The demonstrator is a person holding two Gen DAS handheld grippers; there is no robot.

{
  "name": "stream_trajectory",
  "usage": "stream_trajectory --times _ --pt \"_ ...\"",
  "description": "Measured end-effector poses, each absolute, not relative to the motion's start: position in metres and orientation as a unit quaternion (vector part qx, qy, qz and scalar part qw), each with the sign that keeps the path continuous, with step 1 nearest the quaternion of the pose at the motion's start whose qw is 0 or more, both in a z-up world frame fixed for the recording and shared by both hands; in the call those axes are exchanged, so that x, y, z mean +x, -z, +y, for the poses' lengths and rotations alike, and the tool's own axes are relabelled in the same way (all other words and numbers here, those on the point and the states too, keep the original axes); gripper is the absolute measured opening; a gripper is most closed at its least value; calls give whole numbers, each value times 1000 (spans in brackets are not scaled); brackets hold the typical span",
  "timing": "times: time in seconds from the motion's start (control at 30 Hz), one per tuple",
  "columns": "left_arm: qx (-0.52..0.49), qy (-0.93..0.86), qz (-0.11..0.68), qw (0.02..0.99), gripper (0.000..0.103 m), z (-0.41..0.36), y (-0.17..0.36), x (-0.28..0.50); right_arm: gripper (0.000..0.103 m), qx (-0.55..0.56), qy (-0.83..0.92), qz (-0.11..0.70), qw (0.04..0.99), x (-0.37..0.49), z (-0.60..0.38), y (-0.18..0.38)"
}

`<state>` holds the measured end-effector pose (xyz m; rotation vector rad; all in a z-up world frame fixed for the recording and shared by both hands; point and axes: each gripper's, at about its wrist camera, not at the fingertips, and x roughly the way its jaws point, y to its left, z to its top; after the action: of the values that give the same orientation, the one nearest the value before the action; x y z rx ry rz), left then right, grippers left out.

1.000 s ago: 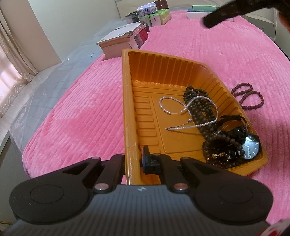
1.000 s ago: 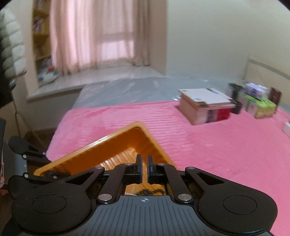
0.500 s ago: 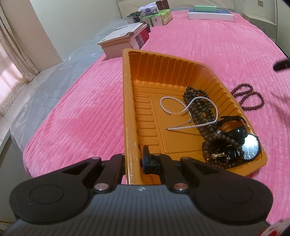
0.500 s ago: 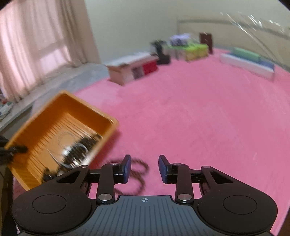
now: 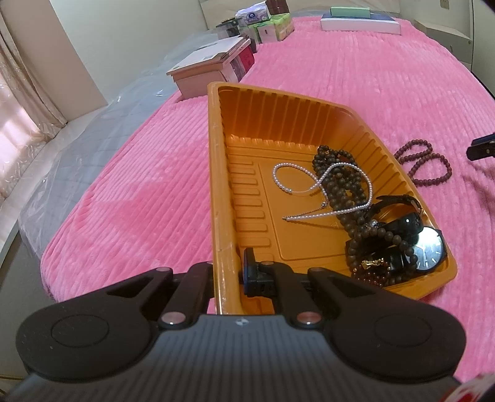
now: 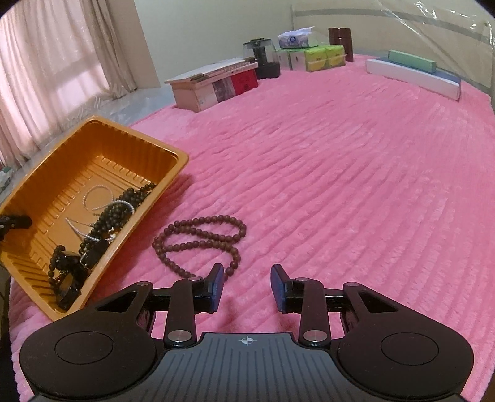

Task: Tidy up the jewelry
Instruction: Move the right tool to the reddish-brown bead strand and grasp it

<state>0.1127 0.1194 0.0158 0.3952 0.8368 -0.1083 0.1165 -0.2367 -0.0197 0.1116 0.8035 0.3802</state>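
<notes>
1. Where the left wrist view looks down, the left gripper [image 5: 227, 272] has its jaws pinching the near left wall of the orange tray [image 5: 216, 173], one finger outside the wall and one inside.
2. That tray sits on a pink ribbed blanket [image 5: 355, 77] spread over the bed.
3. Inside the tray, a white pearl strand [image 5: 321, 185] lies loosely looped across the floor and over a heap of dark brown beads [image 5: 340, 182] that runs along the right wall.
4. At the tray's near right corner lie a black wristwatch [image 5: 428, 249] with its dial up, a black strap, and more dark beads carrying a small gold charm [image 5: 372, 263], all piled together.
5. Outside the tray, just beside its right wall, a reddish-brown bead necklace [image 5: 430, 164] rests on the blanket.
6. Farther back on the bed stand a pale wooden box [image 5: 204, 75] with books on it, some tissue packs [image 5: 269, 26], and a flat white box [image 5: 359, 23].
7. From the right wrist view, the right gripper [image 6: 247, 284] hovers low over the blanket with its jaws spread and nothing between them.
8. The reddish-brown bead necklace [image 6: 198, 238] lies coiled just ahead of the left finger, its near end close to that fingertip [image 6: 216, 278]; whether they touch cannot be told.
9. The orange tray [image 6: 167, 173] sits to the left, tilted, with the dark beads [image 6: 120, 207] and pearls gathered along its nearer wall.
</notes>
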Motion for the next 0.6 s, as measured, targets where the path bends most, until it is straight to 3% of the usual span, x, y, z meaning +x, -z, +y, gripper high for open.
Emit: stream_trajectory --times 0.6 --pt "193 50 406 892 3 119 -14 114 34 4 -201 398 895 141 -206 50"
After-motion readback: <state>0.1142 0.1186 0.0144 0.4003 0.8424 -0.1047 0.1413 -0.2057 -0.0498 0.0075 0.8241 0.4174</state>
